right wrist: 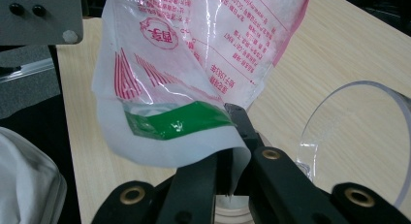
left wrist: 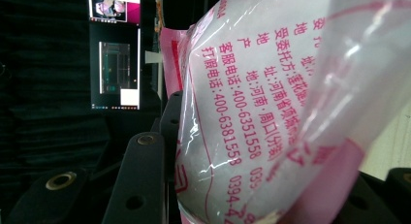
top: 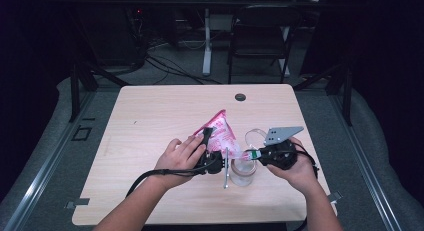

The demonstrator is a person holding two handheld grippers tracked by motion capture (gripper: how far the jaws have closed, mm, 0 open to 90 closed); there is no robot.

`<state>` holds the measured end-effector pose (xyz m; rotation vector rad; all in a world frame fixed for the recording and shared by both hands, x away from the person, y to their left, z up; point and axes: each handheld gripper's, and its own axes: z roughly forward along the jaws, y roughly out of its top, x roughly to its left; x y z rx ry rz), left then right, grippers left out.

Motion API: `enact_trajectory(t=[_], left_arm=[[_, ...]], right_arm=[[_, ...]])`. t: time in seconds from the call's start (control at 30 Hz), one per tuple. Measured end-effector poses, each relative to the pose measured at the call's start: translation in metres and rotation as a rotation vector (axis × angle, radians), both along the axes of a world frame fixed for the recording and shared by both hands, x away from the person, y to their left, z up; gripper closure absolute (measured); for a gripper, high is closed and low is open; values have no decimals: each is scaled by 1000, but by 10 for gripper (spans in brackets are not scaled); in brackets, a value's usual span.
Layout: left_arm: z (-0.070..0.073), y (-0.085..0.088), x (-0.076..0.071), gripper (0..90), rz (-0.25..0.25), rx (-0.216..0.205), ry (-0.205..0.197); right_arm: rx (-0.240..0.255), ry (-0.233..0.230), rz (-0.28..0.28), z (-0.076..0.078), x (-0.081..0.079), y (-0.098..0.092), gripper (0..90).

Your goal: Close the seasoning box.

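both tongs are clenched on the pink-and-white bag (top: 223,132), the left tongs (top: 206,139) gripping its body and the right tongs (top: 253,153) pinching a corner, tilting it over the clear jar (top: 243,172) on the bench (top: 150,116), probably to pour.

Light is pooling on the table while the room around you is sitting in near darkness.

From the high view you are getting an evenly lit table (top: 150,141) with soft shadows falling close under your hands, and the frame is reading slightly soft, its corners sinking to black. In the left gripper view the bag (left wrist: 271,103) is pressing so near the lens that its right side is washing out and blurring, while the pink print is staying legible; a monitor (left wrist: 115,73) is glowing in the dark behind. In the right gripper view glare is streaking the bag's film (right wrist: 194,54), the nearest jaws are going soft, and the clear container rim (right wrist: 358,117) is catching highlights.
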<state>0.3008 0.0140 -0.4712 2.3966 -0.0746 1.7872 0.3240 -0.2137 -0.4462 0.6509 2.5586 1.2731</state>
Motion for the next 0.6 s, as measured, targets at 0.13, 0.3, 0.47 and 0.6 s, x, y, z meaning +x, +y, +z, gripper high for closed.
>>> enact_trajectory(t=[0.13, 0.3, 0.47, 0.6], left_arm=[[0, 0, 0, 631, 3, 3, -1], [0, 1, 0, 632, -1, 1, -4], [0, 0, 0, 632, 3, 2, -4], [1, 0, -1, 632, 2, 2, -5]], right_arm=[[0, 1, 2, 0, 0, 0, 899], [1, 2, 4, -1, 0, 1, 899], [0, 0, 2, -1, 0, 1, 899], [0, 0, 2, -1, 0, 1, 899]])
